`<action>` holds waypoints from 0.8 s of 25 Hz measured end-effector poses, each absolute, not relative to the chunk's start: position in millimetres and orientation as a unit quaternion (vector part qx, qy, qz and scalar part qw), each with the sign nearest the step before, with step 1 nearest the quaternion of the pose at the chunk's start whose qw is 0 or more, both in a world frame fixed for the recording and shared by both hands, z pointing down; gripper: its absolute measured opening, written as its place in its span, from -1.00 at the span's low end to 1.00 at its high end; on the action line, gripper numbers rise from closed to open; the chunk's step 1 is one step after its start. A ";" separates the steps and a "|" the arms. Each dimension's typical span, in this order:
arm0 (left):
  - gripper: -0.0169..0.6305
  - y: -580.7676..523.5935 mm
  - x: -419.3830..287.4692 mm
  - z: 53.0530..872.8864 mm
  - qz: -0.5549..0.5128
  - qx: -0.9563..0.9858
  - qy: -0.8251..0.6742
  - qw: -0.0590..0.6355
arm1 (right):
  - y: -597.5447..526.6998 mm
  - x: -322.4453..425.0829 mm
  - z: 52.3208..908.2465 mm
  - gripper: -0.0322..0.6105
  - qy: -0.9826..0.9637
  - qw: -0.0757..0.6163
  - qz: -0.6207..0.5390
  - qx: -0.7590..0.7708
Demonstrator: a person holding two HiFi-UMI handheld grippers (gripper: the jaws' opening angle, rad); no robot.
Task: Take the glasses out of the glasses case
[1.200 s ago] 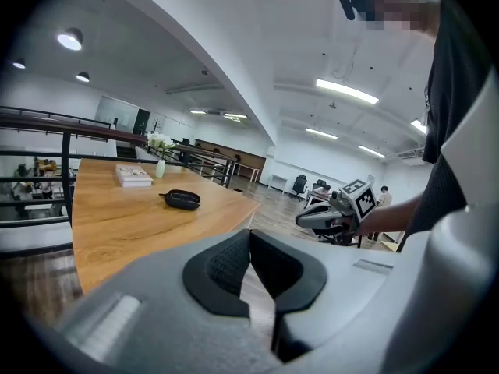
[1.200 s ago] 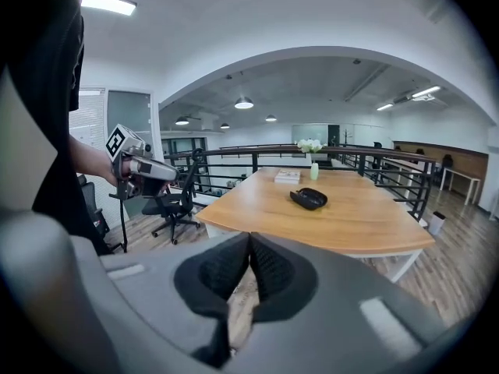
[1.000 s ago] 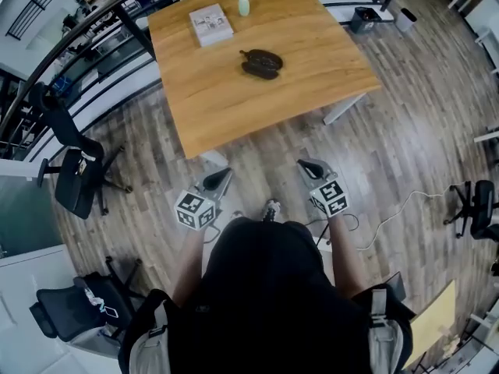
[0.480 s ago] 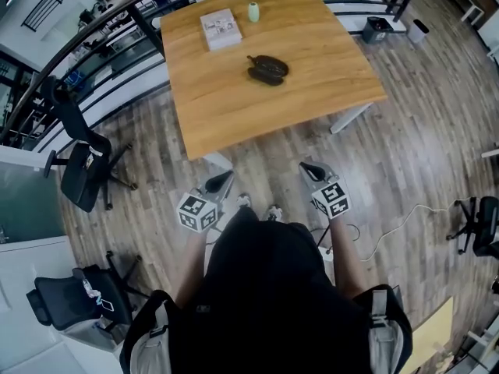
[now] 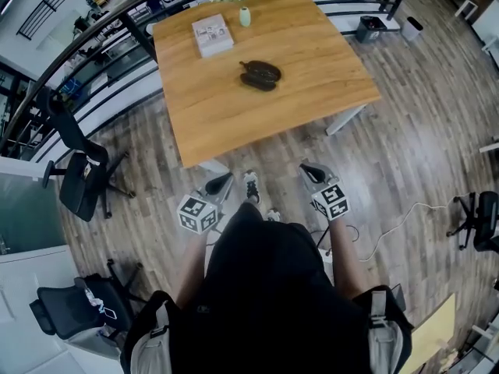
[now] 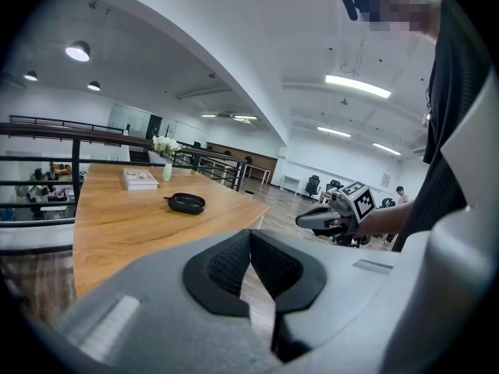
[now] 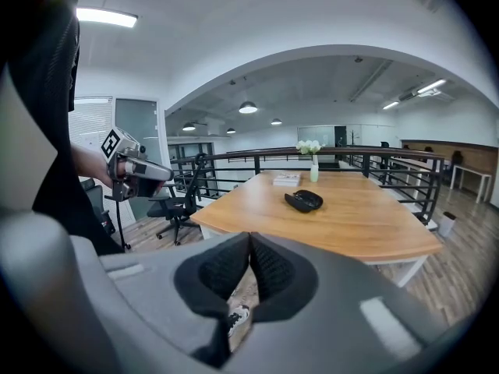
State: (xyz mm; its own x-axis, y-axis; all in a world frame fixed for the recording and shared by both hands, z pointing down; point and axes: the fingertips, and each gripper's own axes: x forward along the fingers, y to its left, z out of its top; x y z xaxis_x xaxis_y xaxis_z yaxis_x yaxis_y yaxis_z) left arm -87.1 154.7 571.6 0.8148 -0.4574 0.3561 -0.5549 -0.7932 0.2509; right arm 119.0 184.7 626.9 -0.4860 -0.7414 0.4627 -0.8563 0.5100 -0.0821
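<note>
Facing glasses case (image 5: 260,75), claws (image 5: 222,180) (image 5: 307,167) seemingly together.

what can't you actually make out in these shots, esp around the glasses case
- Inside of the dark oval glasses case: too small and far off in all three views to tell whether glasses lie in it.
- Cover print on the white flat rectangular book: too small to read in the head view and both gripper views.
- Wooden floor beneath the person: hidden by their dark-clad torso in the head view.
</note>
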 end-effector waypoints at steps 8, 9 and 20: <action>-0.91 127.2 -62.1 565.7 0.130 0.943 -0.256 0.166 | 172.4 139.1 625.8 -0.89 -0.840 0.192 0.154 0.483; -0.91 124.7 -60.5 566.2 0.130 0.944 -0.254 0.167 | 169.9 141.0 625.3 -0.89 -0.839 0.191 0.154 0.485; -0.91 93.0 -46.4 570.8 0.133 0.946 -0.243 0.169 | 143.8 156.6 626.4 -0.89 -0.830 0.189 0.159 0.500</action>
State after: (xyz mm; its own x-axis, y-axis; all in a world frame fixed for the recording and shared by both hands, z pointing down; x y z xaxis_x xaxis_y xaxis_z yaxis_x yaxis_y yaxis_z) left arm -46.4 93.0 570.8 0.8463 -0.4148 0.3342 -0.5048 -0.8247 0.2548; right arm 156.6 143.8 626.4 -0.4294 -0.7701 0.4717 -0.8898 0.4501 -0.0752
